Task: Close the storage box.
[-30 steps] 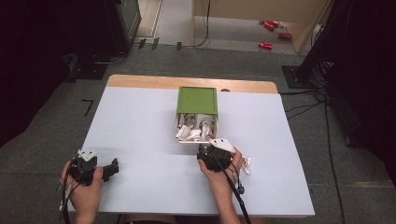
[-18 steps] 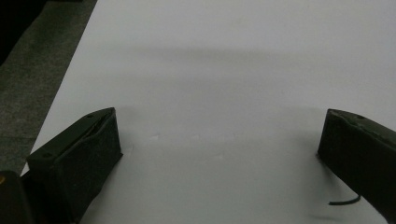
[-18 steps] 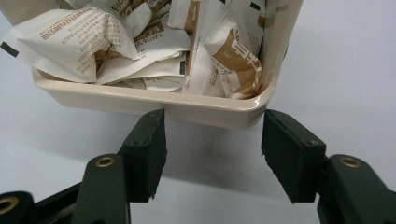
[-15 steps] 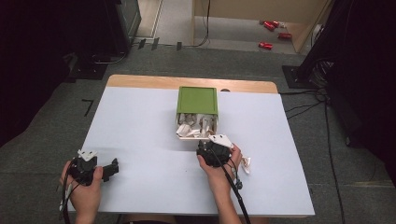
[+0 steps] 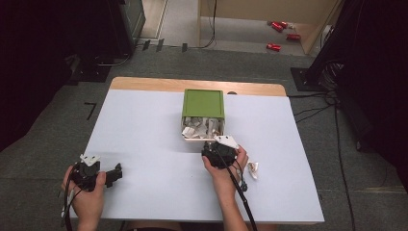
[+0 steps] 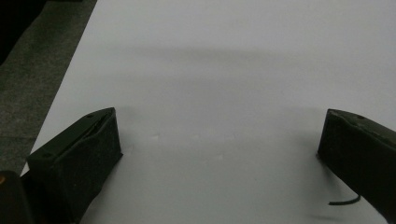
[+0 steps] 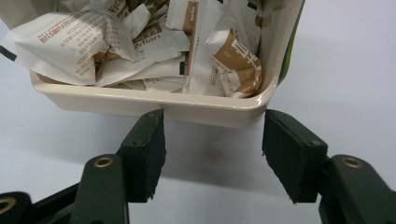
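The cream tray (image 7: 154, 105) of sachets (image 7: 140, 44) spans the upper part of the right gripper view and sits at the centre of the high view, half drawn out of its green box (image 5: 203, 102), which leaves the packets reachable from the near side. The right gripper (image 7: 212, 154) hangs just short of the tray's near rim, jaws about two-thirds open and empty, seemingly lined up for a pick. One loose sachet (image 5: 252, 169) lies right of that hand. At lower left, the left gripper (image 6: 217, 149) rests wide open on the white table (image 5: 144, 125), holding nothing, apparently parked clear.
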A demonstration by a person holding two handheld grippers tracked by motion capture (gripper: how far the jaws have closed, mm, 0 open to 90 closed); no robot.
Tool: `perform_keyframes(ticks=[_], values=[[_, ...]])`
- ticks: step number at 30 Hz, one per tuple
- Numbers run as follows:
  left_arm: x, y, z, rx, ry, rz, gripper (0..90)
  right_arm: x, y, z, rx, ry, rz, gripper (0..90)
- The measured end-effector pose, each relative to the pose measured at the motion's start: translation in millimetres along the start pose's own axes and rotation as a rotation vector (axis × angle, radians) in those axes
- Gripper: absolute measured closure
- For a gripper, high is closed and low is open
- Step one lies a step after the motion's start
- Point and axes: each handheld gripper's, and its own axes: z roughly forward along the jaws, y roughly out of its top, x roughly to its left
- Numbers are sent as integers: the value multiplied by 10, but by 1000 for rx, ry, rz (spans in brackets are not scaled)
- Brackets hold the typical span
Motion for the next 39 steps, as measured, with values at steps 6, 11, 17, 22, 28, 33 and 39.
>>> perform_keyframes(ticks=[6, 11, 17, 22, 28, 33, 39], values=[[0, 0, 0, 0, 0, 0, 0, -6, 30, 28, 0, -5, 3, 394], [0, 0, 0, 0, 0, 0, 0, -10, 49, 46, 2, -8, 1, 391], [0, 0, 0, 0, 0, 0, 0, -22, 78, 55, -1, -17, 3, 391], [1, 1, 0, 1, 0, -1, 0, -25, 78, 69, 0, -15, 0, 388], [1, 1, 1, 1, -1, 0, 0, -25, 88, 73, 5, -17, -7, 380], [1, 1, 1, 1, 0, 0, 0, -27, 87, 73, 6, -17, -12, 381], [1, 2, 1, 1, 0, 0, 0, -57, 93, 31, 31, 2, -33, 347]])
